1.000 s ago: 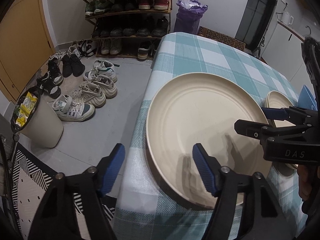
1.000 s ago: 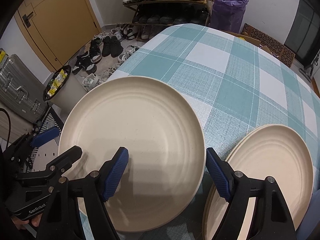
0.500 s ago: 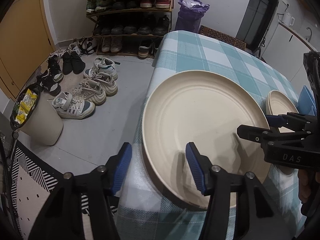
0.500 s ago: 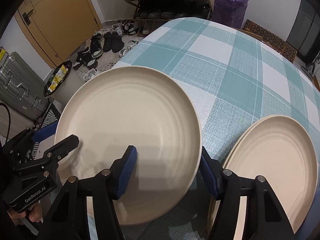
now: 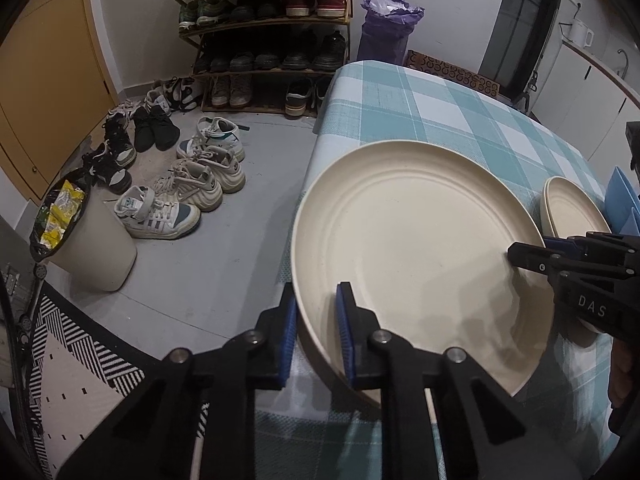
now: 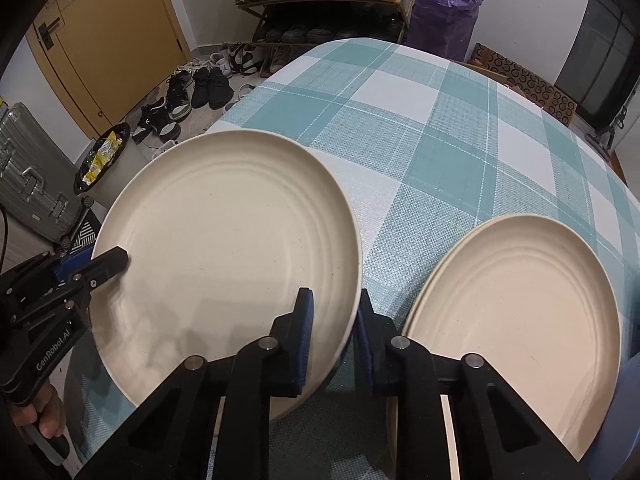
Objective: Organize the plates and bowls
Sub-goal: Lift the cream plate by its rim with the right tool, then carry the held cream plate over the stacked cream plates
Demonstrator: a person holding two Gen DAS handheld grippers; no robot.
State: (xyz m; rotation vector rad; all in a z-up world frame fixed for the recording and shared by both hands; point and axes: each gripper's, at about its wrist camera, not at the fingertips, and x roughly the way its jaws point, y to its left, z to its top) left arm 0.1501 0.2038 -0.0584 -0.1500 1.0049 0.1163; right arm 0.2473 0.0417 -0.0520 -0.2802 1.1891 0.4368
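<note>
— Where is the large cream plate [image 5: 416, 248]?
— On the checked tablecloth [image 6: 440, 120], at its edge, beside a second plate [image 6: 520, 312].
— And the grippers?
— The left gripper [image 5: 316, 332] and the right gripper [image 6: 334, 332] each pinch opposite rims of it.

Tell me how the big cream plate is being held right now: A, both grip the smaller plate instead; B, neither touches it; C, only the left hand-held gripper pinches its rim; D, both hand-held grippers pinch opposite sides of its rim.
D: the left hand-held gripper and the right hand-held gripper each straddle the big cream plate at opposite rims.
</note>
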